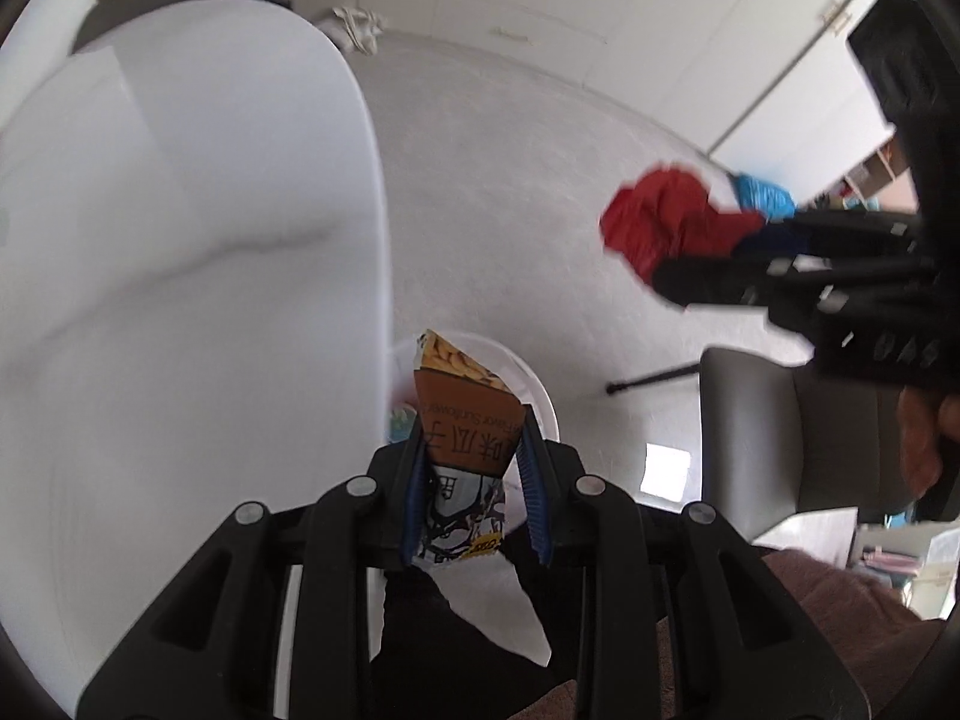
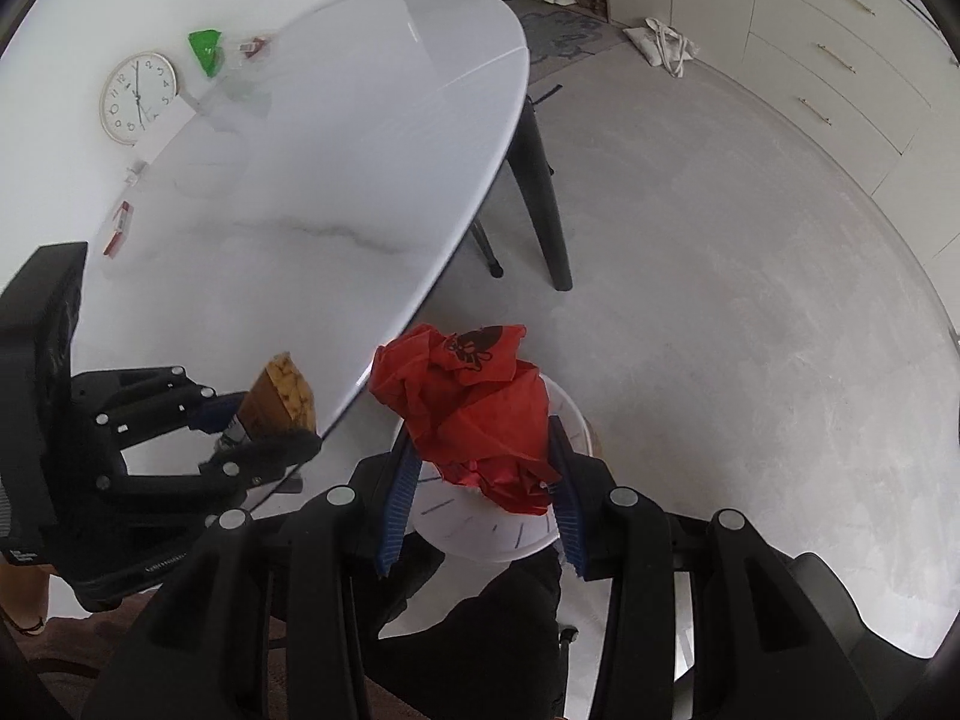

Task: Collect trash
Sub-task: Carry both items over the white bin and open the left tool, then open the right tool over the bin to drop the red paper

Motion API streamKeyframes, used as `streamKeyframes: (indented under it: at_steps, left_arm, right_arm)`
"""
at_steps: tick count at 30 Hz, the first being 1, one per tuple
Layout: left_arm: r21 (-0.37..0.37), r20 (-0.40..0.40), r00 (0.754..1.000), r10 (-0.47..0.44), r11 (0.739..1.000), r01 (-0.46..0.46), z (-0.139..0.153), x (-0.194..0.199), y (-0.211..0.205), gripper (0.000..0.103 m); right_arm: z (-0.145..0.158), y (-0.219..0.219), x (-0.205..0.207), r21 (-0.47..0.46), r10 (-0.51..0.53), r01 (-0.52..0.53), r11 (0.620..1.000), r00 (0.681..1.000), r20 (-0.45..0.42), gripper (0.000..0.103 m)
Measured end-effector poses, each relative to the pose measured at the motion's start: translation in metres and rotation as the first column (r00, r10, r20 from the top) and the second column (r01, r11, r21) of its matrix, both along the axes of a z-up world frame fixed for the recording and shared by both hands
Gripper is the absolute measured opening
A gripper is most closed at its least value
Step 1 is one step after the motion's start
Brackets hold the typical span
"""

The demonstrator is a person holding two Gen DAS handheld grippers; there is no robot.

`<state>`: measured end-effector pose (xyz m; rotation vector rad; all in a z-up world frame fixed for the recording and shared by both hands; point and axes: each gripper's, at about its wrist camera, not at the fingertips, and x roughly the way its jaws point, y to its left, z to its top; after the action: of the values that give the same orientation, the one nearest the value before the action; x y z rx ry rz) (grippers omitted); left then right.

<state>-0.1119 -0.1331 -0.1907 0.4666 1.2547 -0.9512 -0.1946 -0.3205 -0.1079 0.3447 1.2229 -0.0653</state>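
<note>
Right wrist: right gripper (image 2: 480,474) clamps crumpled red wrapper (image 2: 480,408)

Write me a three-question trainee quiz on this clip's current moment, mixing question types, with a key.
1. True or false: the left gripper holds nothing.
2. Multiple choice: the right gripper grips A) a green wrapper, B) a crumpled red bag, C) a clock.
3. Short answer: what white container shows on the floor below both grippers, beside the table?

Key:
1. False; its fingers pinch a brown sunflower seed packet.
2. B.
3. A white bin; its rim also shows behind the packet in the left wrist view. The green wrapper lies apart, at the table's far end.
</note>
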Motion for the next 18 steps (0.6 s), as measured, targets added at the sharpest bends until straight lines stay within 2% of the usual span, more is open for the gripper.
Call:
streamKeyframes:
  at_steps: [4,6,9,14,18]
  left_arm:
    - [0.035,-0.035,0.998,-0.060,0.998,0.061,-0.025,-0.013,-0.022,0.028]
    - [0.045,-0.051,0.997,-0.055,0.997,0.057,-0.034,-0.014,-0.029,0.029]
    - [0.055,-0.068,0.997,-0.045,0.997,0.049,-0.041,-0.015,-0.037,0.036]
    - [0.048,-0.033,0.999,-0.037,0.998,0.039,-0.032,-0.026,-0.042,0.058]
    - [0.039,-0.007,1.000,-0.029,0.999,0.029,-0.021,-0.030,-0.042,0.069]
  right_arm:
    - [-0.012,-0.019,-0.010,0.002,-0.006,0.006,1.000,1.000,-0.018,0.042]
    - [-0.015,-0.024,-0.011,0.009,-0.003,0.003,1.000,1.000,-0.022,0.042]
    - [-0.020,-0.031,-0.015,0.011,0.009,-0.009,1.000,1.000,-0.029,0.042]
    - [-0.026,-0.039,-0.016,0.017,0.025,-0.024,1.000,0.999,-0.036,0.042]
    - [-0.028,-0.045,-0.016,0.023,0.033,-0.032,0.999,0.999,-0.034,0.042]
